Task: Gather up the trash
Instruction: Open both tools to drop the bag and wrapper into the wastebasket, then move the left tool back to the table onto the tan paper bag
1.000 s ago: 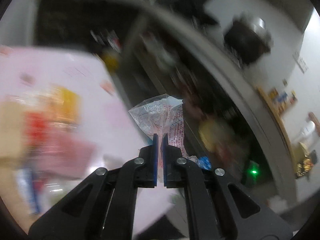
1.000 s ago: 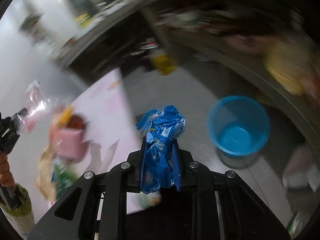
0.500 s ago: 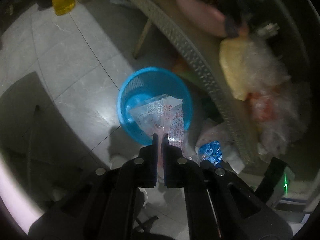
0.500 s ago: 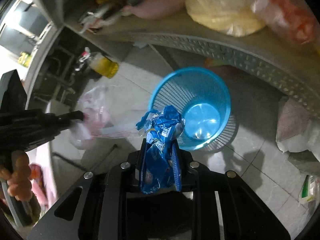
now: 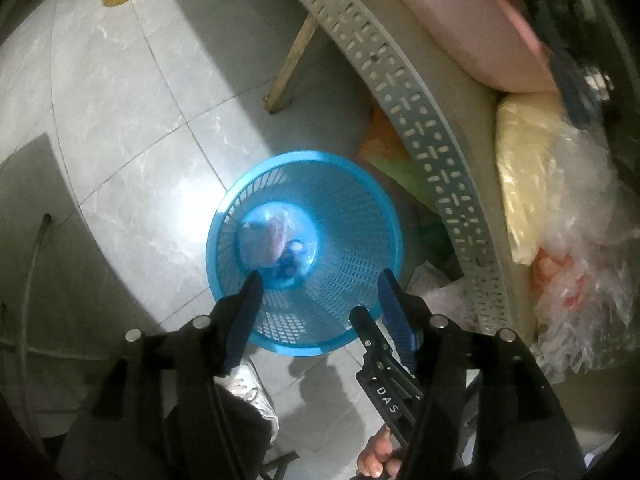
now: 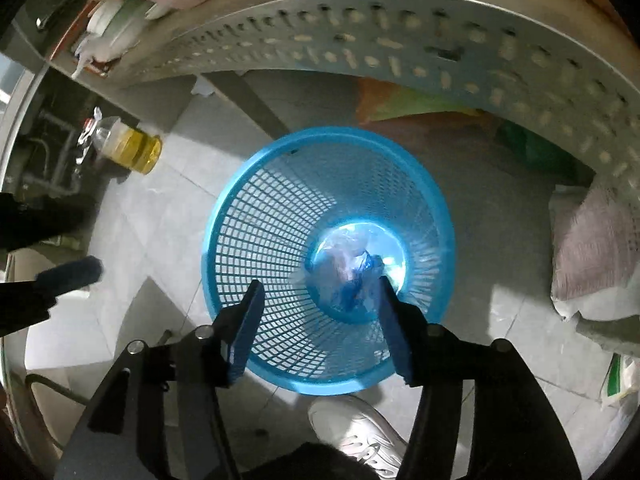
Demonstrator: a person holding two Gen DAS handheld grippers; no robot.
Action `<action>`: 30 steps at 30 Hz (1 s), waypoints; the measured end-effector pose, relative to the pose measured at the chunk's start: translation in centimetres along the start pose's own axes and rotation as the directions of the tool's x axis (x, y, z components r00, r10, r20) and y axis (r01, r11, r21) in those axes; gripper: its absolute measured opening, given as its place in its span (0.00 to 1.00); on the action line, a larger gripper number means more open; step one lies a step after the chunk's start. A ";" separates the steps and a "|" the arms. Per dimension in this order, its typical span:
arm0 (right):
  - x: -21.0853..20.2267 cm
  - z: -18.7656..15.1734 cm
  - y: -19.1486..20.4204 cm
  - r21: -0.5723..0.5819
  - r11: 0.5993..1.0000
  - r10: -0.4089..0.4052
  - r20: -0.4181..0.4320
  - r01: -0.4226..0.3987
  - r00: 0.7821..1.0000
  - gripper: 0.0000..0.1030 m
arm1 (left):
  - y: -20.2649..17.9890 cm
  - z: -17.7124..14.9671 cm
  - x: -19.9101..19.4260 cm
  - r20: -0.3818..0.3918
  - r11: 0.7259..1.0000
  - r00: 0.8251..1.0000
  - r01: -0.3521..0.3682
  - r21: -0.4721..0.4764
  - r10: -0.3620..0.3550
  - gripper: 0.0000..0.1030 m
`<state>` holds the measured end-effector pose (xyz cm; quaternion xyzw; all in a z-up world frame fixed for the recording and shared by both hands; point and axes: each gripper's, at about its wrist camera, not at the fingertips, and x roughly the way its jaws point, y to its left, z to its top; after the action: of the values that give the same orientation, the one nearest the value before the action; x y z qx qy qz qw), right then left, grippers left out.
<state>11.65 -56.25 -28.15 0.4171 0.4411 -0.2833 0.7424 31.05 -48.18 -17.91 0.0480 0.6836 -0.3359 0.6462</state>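
Left wrist view: left gripper (image 5: 320, 286) and right gripper (image 6: 320, 292), jaws just spread and empty, hang over the basket (image 5: 362, 184); wrappers (image 5: 276, 244) lie at its bottom, twelve o'clock of the tips, dropped for collection.

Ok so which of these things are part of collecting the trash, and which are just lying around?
Part of the job:
- blue mesh wastebasket
- clear pinkish wrapper at its bottom
- crumpled blue wrapper beside it
- left gripper and right gripper, both open and empty

Just lying about:
- bottle of yellow liquid
- perforated grey shelf
- white sneaker
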 end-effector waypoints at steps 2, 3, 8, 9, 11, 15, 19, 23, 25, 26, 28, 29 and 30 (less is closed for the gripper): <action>-0.7 -0.4 -0.2 -0.005 1.000 -0.007 0.020 0.007 1.000 0.57 | -0.4 -0.2 -1.0 0.027 1.000 1.000 0.002 0.020 -0.003 0.59; -1.0 -0.6 -0.1 -0.012 1.000 -0.013 0.026 0.013 1.000 0.57 | -0.5 -0.5 -1.8 0.046 1.000 0.999 0.001 0.029 -0.003 0.61; -5.1 -2.0 0.6 -0.056 0.998 -0.007 0.083 0.011 0.996 0.58 | -1.2 -2.4 -6.5 0.142 0.995 0.988 0.051 0.080 -0.062 0.67; -6.1 -2.2 1.0 -0.069 0.998 -0.004 0.096 0.011 0.995 0.60 | -1.4 -3.3 -8.2 0.174 0.992 0.982 0.061 0.108 -0.079 0.67; -8.8 -3.2 1.8 -0.110 0.994 -0.002 0.138 0.017 0.990 0.68 | -1.7 -4.9 -10.8 0.219 0.984 0.969 0.080 0.158 -0.114 0.67; -14.2 -4.8 3.6 -0.223 0.974 0.014 0.226 0.038 0.974 0.81 | -1.9 -9.6 -17.3 0.313 0.959 0.939 0.054 0.278 -0.143 0.72; -20.0 -6.2 5.3 -0.309 0.948 0.025 0.322 0.080 0.946 0.93 | -0.4 -14.6 -23.3 0.418 0.946 0.888 0.056 0.318 -0.193 0.82; -24.2 -7.7 7.1 -0.373 0.921 0.044 0.385 0.112 0.922 0.94 | 2.2 -19.2 -28.1 0.499 0.954 0.842 0.057 0.296 -0.205 0.88; -25.7 -8.5 8.4 -0.404 0.904 0.039 0.408 0.142 0.912 0.94 | 3.9 -21.2 -29.4 0.536 0.964 0.825 0.041 0.264 -0.182 0.90; -26.5 -8.9 8.8 -0.414 0.897 0.038 0.420 0.154 0.907 0.94 | 4.7 -22.1 -29.9 0.551 0.969 0.817 0.036 0.245 -0.170 0.91; -28.1 -10.0 10.0 -0.444 0.877 0.046 0.454 0.181 0.890 0.94 | 6.8 -24.2 -31.2 0.579 0.980 0.804 0.025 0.199 -0.138 0.92; -28.9 -10.6 10.6 -0.462 0.866 0.057 0.470 0.191 0.881 0.94 | 7.8 -25.2 -31.8 0.594 0.985 0.796 0.022 0.172 -0.121 0.92; -29.6 -11.2 11.1 -0.478 0.855 0.066 0.484 0.200 0.873 0.94 | 8.9 -26.4 -32.6 0.608 0.990 0.787 0.020 0.138 -0.101 0.92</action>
<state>2.43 -39.49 -0.61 0.1036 0.3153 -0.2769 0.9018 18.25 -15.60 6.78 -0.0456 0.4159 -0.3954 0.8177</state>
